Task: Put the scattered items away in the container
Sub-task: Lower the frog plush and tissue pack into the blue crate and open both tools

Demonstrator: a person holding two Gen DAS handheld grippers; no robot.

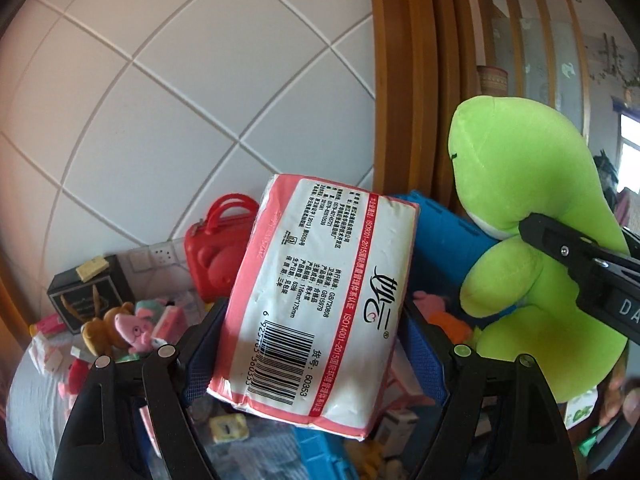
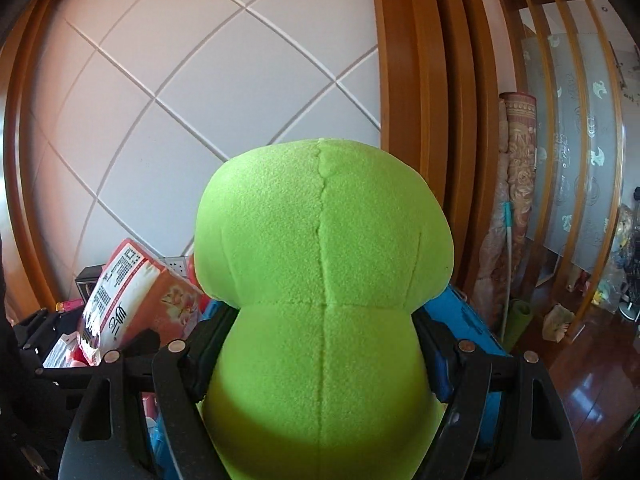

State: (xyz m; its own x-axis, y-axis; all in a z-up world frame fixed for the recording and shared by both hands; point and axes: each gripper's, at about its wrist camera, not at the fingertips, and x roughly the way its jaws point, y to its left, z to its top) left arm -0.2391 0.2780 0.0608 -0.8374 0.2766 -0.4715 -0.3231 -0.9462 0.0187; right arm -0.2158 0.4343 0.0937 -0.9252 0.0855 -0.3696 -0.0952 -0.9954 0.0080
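Both grippers loaded, each clamped on one item above the blue crate.

Left gripper (image 1: pixel 316 356) pinches a pink-and-white tissue pack (image 1: pixel 316 300) between its blue pads (image 1: pixel 202 354), barcode side facing the camera, pack tilted and lifted above the clutter. Right gripper (image 2: pixel 320 356) squeezes a green plush toy (image 2: pixel 324 280) at its narrow neck, head up, back seam toward the lens; in the left wrist view the same plush (image 1: pixel 532 240) hangs to the right with the black finger (image 1: pixel 568 248) pressed into it. Blue crate (image 1: pixel 444 236) sits behind and below both items. Red toy case (image 1: pixel 218 252), black box (image 1: pixel 88 292) and small plush figures (image 1: pixel 128 326) lie on the grey surface at left. Tiled wall panel (image 1: pixel 180 100) behind, wood floor (image 2: pixel 592 380) at right.
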